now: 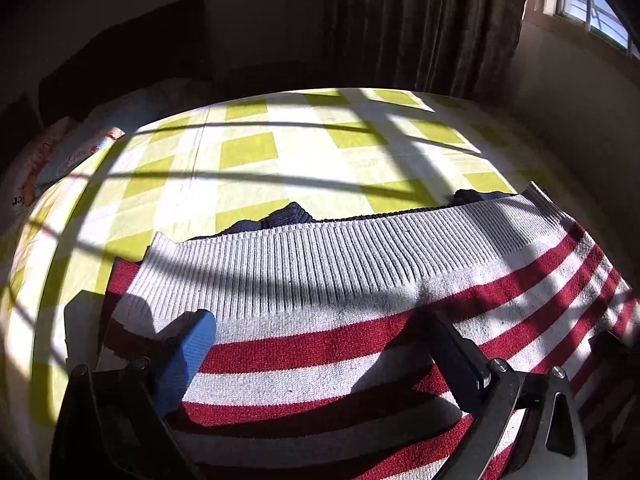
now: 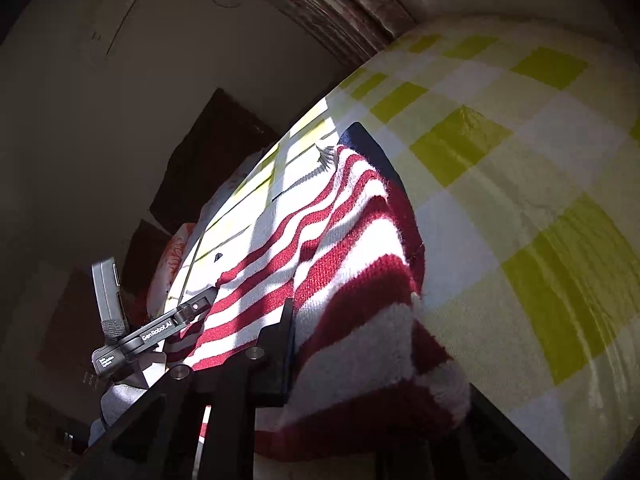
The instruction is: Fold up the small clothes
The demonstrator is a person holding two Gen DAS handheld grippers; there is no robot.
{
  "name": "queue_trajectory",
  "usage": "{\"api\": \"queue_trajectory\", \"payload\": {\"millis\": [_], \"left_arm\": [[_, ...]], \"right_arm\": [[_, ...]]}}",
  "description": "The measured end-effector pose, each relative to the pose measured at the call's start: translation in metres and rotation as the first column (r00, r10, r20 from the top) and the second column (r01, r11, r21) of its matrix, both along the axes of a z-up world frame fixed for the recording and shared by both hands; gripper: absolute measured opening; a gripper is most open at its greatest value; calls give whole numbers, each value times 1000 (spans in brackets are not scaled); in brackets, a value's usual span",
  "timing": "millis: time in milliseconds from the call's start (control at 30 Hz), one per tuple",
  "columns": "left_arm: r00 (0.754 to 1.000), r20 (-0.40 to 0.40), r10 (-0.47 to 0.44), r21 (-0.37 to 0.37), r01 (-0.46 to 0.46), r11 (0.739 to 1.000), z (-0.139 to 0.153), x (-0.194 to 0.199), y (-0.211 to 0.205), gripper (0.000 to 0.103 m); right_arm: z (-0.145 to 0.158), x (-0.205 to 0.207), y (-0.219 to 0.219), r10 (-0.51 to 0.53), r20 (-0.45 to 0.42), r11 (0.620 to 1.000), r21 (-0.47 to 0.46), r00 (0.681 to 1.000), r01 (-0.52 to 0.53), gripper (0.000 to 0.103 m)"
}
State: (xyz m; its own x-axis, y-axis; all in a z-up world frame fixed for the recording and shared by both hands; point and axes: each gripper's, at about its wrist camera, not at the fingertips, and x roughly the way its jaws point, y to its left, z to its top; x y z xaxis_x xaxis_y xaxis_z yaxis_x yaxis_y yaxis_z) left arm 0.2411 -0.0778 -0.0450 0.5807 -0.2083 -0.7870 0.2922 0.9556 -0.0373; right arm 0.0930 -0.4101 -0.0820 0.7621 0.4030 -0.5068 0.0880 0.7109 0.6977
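So far the striped sweater [image 1: 320, 344] lies spread on the checked bed [image 1: 248, 148], no fold visibly finished, left gripper [image 1: 320, 344] gaping empty above it, right gripper [image 2: 288, 360] pinched tight on its near edge.

sweater [image 1: 320, 280] lies on bed [image 1: 248, 152], pillow [image 1: 72, 152] behind.

A green-checked bed [image 1: 248, 148] carries a red-and-white striped sweater [image 1: 320, 344] and pillows [image 1: 68, 152].
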Motion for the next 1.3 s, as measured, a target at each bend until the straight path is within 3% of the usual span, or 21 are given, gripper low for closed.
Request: {"api": "queue_trajectory", "payload": {"millis": [100, 200, 300, 500, 633, 733, 800, 867, 900, 967, 1033, 1067, 1100, 1133, 1200, 1233, 1300], "left_arm": [[1000, 24, 12, 38, -13, 999, 5, -14, -2, 103], [999, 50, -16, 22, 15, 1000, 12, -41, -4, 103], [996, 86, -25, 90, 17, 996, 1, -55, -9, 103], [998, 55, -21, 21, 20, 1000, 2, -57, 8, 103], [997, 75, -24, 2, 24, 1000, 3, -75, 17, 103], [997, 71, -17, -28, 19, 999, 6, -78, 28, 103], [999, 45, -16, -109, 20, 994, 9, -78, 41, 103], [1000, -7, -29, -260, 26, 965, 12, -74, 60, 103], [998, -49, -48, -386, 26, 922, 13, -70, 74, 103], [985, -148, -94, -616, -17, 788, 9, -59, 100, 103], [958, -225, -178, -745, -51, 665, 3, -48, 113, 103], [944, -243, -225, -781, -53, 623, 1, -44, 114, 103], [932, -254, -257, -793, -49, 607, 0, -43, 113, 103], [925, -261, -276, -793, -43, 608, 0, -42, 110, 103], [914, -267, -306, -777, -16, 629, 3, -44, 98, 103], [907, -267, -324, -774, -1, 634, 4, -44, 90, 103], [896, -272, -351, -766, 19, 642, 7, -45, 73, 103]], "right_arm": [[2, 1, 1, -9, -12, 1000, 3, 1000, 9, 17], [3, -2, 1, -27, -38, 1000, 3, 999, 27, 19], [3, -4, 2, -35, -34, 999, -12, 999, 35, 19], [11, -6, 7, -57, -34, 997, -62, 998, 55, 16], [36, -6, 26, -51, 20, 977, -204, 998, 54, 16], [58, -2, 52, -26, 68, 938, -343, 997, 48, 16], [73, 2, 81, 19, 100, 878, -477, 995, 31, 16], [83, 4, 120, 102, 121, 774, -634, 987, -2, 16], [84, 3, 141, 151, 124, 703, -711, 981, -18, 16], [78, 0, 188, 265, 107, 529, -847, 958, -52, 16], [62, -3, 226, 347, 56, 368, -926, 936, -81, 16], [53, -4, 240, 371, 35, 302, -950, 928, -85, 16], [42, -6, 251, 391, 13, 247, -965, 920, -91, 16], [34, -6, 257, 401, -4, 216, -971, 916, -99, 16], [26, -10, 261, 405, -5, 157, -985, 914, -74, 16], [25, -11, 261, 410, -2, 140, -988, 912, -65, 16], [28, -13, 257, 409, 9, 141, -989, 913, -53, 15]]}}
